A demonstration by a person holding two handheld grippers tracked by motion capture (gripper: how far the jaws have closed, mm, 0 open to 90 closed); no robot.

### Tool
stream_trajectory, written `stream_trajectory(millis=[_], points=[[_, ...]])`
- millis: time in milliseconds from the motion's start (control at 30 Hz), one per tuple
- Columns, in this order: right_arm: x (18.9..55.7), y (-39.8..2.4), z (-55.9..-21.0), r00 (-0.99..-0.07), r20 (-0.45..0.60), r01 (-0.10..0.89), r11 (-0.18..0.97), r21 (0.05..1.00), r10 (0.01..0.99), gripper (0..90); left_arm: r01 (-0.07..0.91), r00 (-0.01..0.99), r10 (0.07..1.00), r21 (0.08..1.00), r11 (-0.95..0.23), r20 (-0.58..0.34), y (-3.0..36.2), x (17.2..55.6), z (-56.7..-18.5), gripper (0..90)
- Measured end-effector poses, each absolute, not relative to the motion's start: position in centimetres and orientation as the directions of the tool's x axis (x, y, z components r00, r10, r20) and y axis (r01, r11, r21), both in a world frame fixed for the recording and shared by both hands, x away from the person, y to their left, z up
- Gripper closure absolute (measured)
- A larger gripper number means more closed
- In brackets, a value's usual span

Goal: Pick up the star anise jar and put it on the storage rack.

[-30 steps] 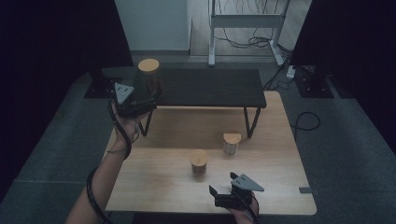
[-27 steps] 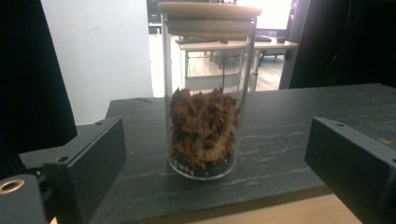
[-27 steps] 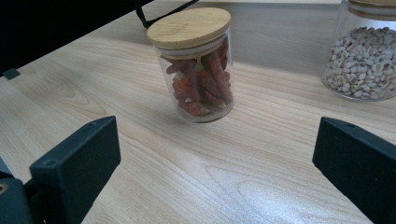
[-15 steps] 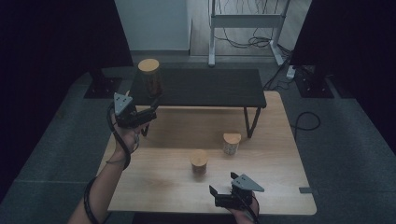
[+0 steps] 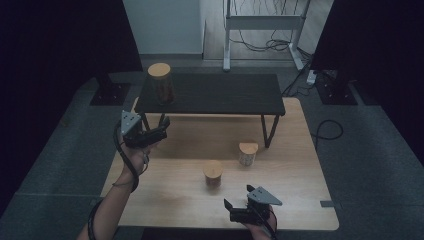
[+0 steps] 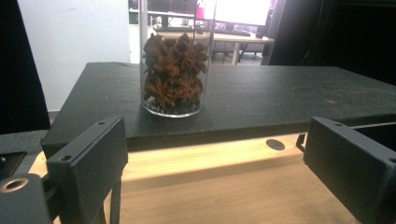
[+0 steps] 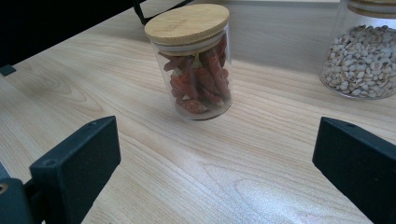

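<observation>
The jar of red peppers [image 7: 195, 60] stands upright on the wooden table [image 5: 300, 200], its wooden lid on top. It sits a little way in front of the right gripper [image 5: 239, 207], straight ahead and a bit toward the left jaw in the right gripper view. That gripper's jaws stand wide apart with nothing between them. This hand is the nearer one to the jar. To grab it, I think the gripper must slide forward so the jaws pass on both sides of the tall glass.

The jar of white grains [image 7: 362, 56] stands just beside it, so the reach needs care.

The left gripper [image 5: 164, 125] is well apart, near the black shelf [image 5: 220, 95]. Its jaws are apart too and hold nothing. The tall jar of star spice [image 6: 173, 60] stands upright on the shelf in front of it.
</observation>
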State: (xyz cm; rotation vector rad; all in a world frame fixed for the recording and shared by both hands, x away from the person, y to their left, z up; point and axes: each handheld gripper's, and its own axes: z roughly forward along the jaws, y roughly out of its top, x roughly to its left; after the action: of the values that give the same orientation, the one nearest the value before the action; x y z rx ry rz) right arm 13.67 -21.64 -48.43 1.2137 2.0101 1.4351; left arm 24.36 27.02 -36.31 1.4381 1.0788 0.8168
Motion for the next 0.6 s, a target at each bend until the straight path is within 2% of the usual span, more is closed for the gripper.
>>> stream_trajectory(millis=[600], points=[[13.8, -21.6, -48.5, -0.550, 0.161, 0.426, 0.109, 0.898, 0.820, 0.5, 0.223, 0.371, 0.920, 0.974, 0.043, -0.126, 27.5, 22.1, -39.8, 6.5]])
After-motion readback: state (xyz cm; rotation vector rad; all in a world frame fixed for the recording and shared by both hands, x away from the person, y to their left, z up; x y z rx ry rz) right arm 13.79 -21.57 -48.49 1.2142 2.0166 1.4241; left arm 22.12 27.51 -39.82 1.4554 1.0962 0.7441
